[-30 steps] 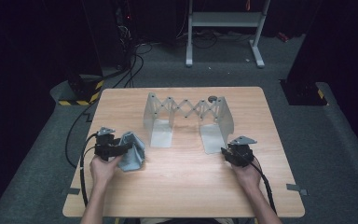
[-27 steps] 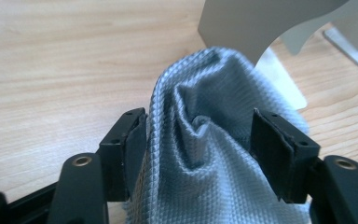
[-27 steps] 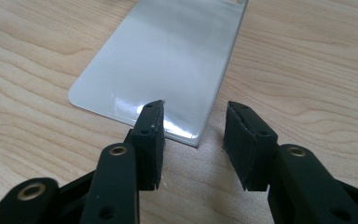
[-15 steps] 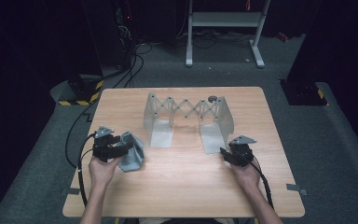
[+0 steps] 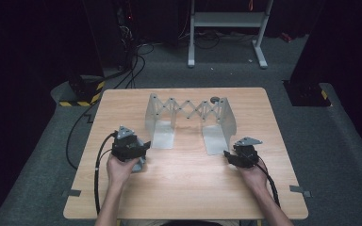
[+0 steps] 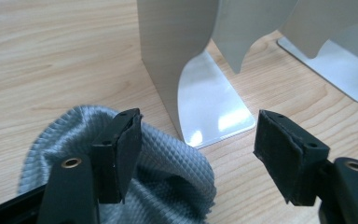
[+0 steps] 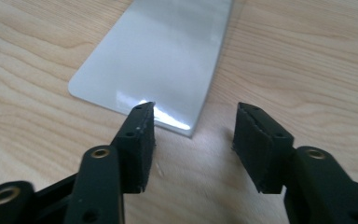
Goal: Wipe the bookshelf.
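You stood at a wooden surface (image 5: 188, 188) with a hand-held gripper in each hand. Your left hand-held gripper (image 5: 143, 147) sat near the left front part of the surface, and its jaws were apart with nothing pinched between them; they had just been opening a little further. In the left gripper view, a grey cloth (image 6: 168, 172) with a fine diamond weave lay bunched on the wood under and beside the left jaw, its edge reaching into the gap between the jaws, while the right jaw hung over bare wood. Just beyond the cloth stood the left end of a metal rack (image 5: 188, 120), an expanding frame with criss-cross bars between two upright end plates, each with a flat shiny foot (image 6: 214, 105) resting on the wood. Your right hand-held gripper (image 5: 227, 155) hovered at the right front, just beside the rack's right foot (image 7: 158, 60). Its jaws were also apart and had just been opening, with only bare wood between them and the foot's near corner just past the tip of the left jaw.
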`<state>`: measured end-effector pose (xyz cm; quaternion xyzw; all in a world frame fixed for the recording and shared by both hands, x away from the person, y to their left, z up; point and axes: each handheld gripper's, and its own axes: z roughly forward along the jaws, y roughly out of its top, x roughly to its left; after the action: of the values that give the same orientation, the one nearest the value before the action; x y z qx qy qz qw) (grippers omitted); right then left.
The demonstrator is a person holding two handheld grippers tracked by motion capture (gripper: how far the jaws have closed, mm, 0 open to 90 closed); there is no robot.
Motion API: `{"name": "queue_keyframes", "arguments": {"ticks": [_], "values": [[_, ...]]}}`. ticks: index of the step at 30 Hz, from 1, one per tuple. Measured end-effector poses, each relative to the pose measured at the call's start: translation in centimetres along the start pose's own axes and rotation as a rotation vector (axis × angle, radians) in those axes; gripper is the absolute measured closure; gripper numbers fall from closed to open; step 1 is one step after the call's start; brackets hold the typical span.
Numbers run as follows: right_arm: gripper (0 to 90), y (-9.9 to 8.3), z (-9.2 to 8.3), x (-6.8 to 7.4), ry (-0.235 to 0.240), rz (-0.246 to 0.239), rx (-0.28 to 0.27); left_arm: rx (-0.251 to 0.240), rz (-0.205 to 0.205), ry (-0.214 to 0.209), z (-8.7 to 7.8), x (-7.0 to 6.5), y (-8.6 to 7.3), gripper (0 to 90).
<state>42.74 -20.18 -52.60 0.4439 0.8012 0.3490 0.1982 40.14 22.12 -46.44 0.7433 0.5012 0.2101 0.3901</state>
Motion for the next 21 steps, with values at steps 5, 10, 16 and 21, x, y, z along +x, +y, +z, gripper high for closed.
{"name": "queue_keyframes", "arguments": {"ticks": [5, 10, 16, 21], "values": [[55.6, 0.4, -2.8, 0.5, 0.02, -0.017, -0.081, -0.006, -0.032, 0.06, 1.0, -0.3, 0.1, 39.6], [54.8, 2.0, -3.3, 2.2, 0.051, -0.071, -0.112, -0.01, -0.049, 0.042, 1.7, 0.0, 0.3, 42.7], [52.0, 3.9, -2.0, 3.8, 0.09, -0.107, -0.081, -0.001, -0.059, 0.02, 2.3, 0.2, 0.9, 47.9], [49.0, 6.8, -0.2, 4.7, 0.088, -0.062, -0.08, 0.001, -0.077, 0.022, 2.7, 0.0, 1.3, 48.9]]}}
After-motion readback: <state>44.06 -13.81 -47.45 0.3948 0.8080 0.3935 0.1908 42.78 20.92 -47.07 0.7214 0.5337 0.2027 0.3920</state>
